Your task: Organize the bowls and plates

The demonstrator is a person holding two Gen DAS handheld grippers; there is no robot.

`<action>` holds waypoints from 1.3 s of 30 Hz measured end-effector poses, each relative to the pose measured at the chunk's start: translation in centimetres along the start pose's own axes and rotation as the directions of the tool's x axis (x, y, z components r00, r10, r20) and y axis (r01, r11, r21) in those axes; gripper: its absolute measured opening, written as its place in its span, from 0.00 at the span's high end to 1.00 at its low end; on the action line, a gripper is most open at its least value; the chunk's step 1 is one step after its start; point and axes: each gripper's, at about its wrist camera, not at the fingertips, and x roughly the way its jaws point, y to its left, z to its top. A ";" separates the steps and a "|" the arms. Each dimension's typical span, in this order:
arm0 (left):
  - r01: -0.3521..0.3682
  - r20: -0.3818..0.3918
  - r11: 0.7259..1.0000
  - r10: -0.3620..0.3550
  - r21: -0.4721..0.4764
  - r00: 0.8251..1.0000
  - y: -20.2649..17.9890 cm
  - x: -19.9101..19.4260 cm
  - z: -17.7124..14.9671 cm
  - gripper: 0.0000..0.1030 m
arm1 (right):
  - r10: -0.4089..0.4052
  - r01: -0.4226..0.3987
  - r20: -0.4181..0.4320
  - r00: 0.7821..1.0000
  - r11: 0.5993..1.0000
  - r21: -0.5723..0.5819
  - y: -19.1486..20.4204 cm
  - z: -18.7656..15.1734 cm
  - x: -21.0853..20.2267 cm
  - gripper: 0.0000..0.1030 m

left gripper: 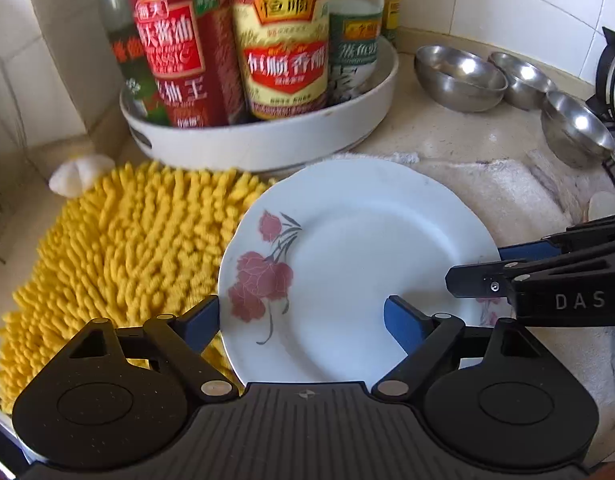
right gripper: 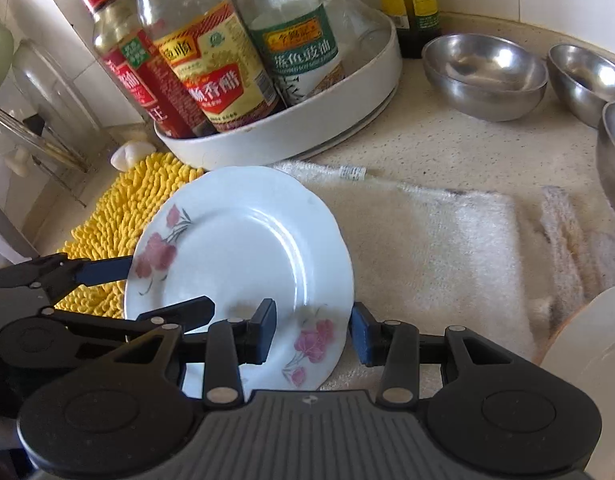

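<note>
A white plate with pink flowers lies half on the yellow mat and half on the white towel. My left gripper is open, its fingers either side of the plate's near left rim. My right gripper is open, its fingers either side of the plate's near right rim; it shows in the left wrist view. Three steel bowls stand at the back right of the counter. Another white plate's edge shows at the right.
A white round tray with sauce bottles stands behind the plate. A yellow shaggy mat lies left, a white towel right. A stove grate is at the far right.
</note>
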 end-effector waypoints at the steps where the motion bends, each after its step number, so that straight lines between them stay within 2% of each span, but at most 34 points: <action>1: 0.011 0.002 1.000 -0.011 -0.010 1.000 0.2 -0.1 0.2 0.13 | 0.000 0.000 0.004 1.000 1.000 0.005 0.0 0.0 -0.2 0.53; 14: 0.022 0.047 0.999 -0.023 0.031 0.999 -2.0 -1.4 1.7 0.14 | -0.025 0.022 0.059 0.998 0.999 0.047 -1.4 0.1 -4.1 0.53; 26: 0.075 0.076 0.987 -0.087 0.145 0.993 -7.1 -2.2 3.2 0.14 | -0.102 0.086 0.114 0.988 0.987 0.136 -4.9 -1.8 -8.9 0.53; 27: 0.082 0.075 0.984 -0.095 0.156 0.993 -7.6 -2.2 3.2 0.14 | -0.090 0.072 0.125 0.988 0.987 0.143 -5.2 -2.1 -9.3 0.54; 28: 0.088 0.075 0.982 -0.102 0.168 0.992 -8.2 -2.2 3.3 0.14 | -0.043 0.023 0.137 0.990 0.989 0.148 -5.5 -2.2 -9.8 0.57; 29: 0.126 0.080 0.974 -0.143 0.187 0.987 -8.8 -2.4 3.3 0.25 | -0.024 0.004 0.142 0.990 0.990 0.141 -5.2 -2.3 -10.2 0.59; 30: 0.214 0.057 0.955 -0.230 0.205 0.972 -9.6 -2.7 3.5 0.40 | -0.067 0.048 0.152 0.986 0.991 0.122 -4.8 -2.2 -10.5 0.59; 31: 0.273 0.027 0.936 -0.286 0.224 0.958 -10.9 -2.9 3.7 0.40 | -0.097 0.081 0.165 0.982 0.992 0.099 -4.7 -2.2 -10.8 0.59; 33: 0.238 0.051 0.920 -0.266 0.311 0.963 -13.8 -3.3 3.3 0.28 | -0.174 0.155 0.162 0.971 0.980 0.126 -6.3 -2.4 -10.8 0.59; 34: 0.230 0.054 0.920 -0.260 0.316 0.964 -14.4 -3.2 3.3 0.29 | -0.196 0.172 0.152 0.969 0.972 0.158 -7.6 -2.7 -10.9 0.59; 35: 0.258 0.048 0.921 -0.284 0.292 0.958 -14.2 -3.0 3.4 0.31 | -0.178 0.149 0.142 0.974 0.969 0.196 -8.8 -3.0 -10.9 0.59; 36: 0.278 0.044 0.924 -0.299 0.265 0.953 -13.6 -3.0 3.7 0.29 | -0.157 0.122 0.140 0.978 0.966 0.228 -9.6 -3.4 -10.9 0.59; 39: 0.233 0.071 0.959 -0.247 0.160 0.967 -9.9 -2.7 4.5 0.27 | -0.101 0.064 0.163 0.982 0.974 0.217 -9.5 -3.2 -10.3 0.59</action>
